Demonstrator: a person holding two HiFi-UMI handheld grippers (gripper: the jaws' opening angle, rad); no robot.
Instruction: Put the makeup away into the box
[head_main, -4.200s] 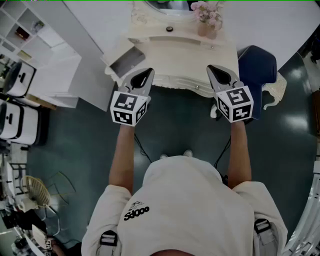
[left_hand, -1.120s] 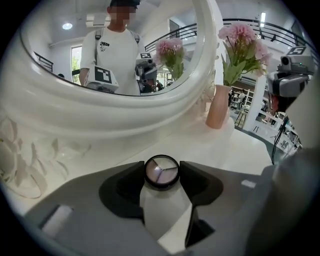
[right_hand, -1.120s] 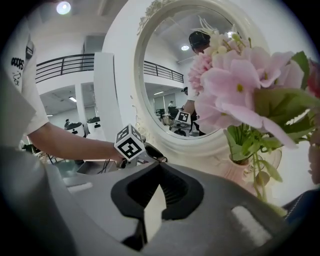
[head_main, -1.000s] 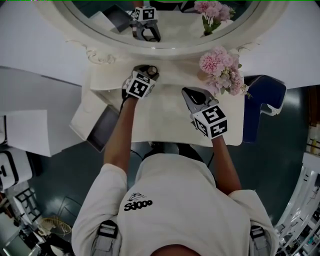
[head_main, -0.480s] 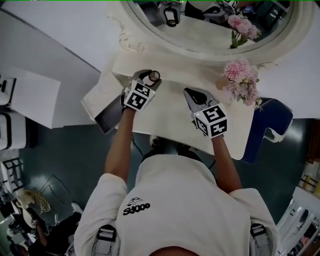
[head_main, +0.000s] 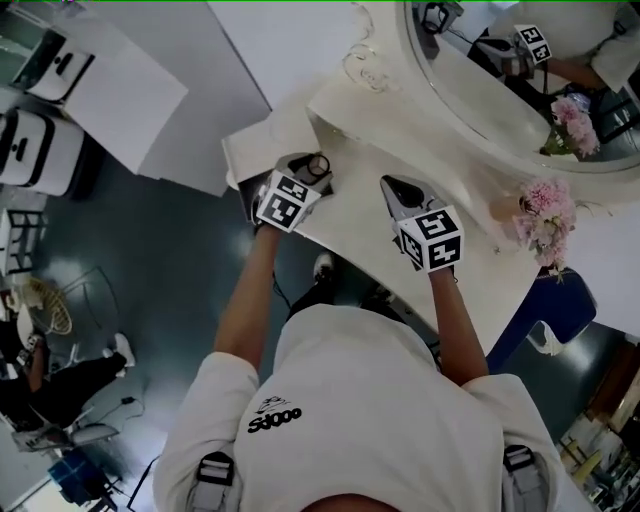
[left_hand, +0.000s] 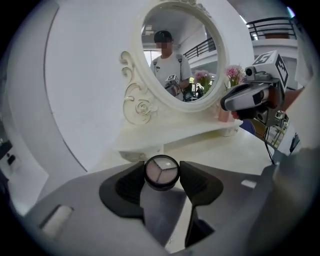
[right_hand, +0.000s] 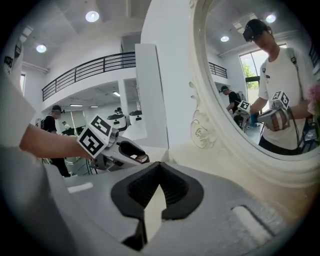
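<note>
**Left gripper clamped on compact, right gripper shut with nothing in it**

Left gripper (head_main: 310, 168): both pads pressed onto a small round makeup compact (left_hand: 161, 172), one at 9 o'clock and one at 3 o'clock of it. The compact's face points at the camera and is split into three pale pans (looks like eyeshadow, but it's small in frame). It's held off the surface, above the corner of the cream vanity table (head_main: 470, 200) nearest the person's left.

Right gripper (head_main: 388, 183): jaws closed, tips meeting, nothing between them. It hovers over the tabletop at 3 o'clock of the left gripper in the head view. The two are near each other but not touching.

Layout, head view:
- Oval mirror (head_main: 500, 90) with a scrolled cream frame is at 1 o'clock of the right gripper, at the back of the table.
- Pink flowers (head_main: 545, 215) are at 3 o'clock of the right gripper, on the table's far end.
- Blue chair (head_main: 545, 310) is at 4 o'clock, beside the table on the dark floor.

Something dark shows at 7 o'clock of the left gripper, by the table edge. It's mostly hidden and I can't tell what it is.
</note>
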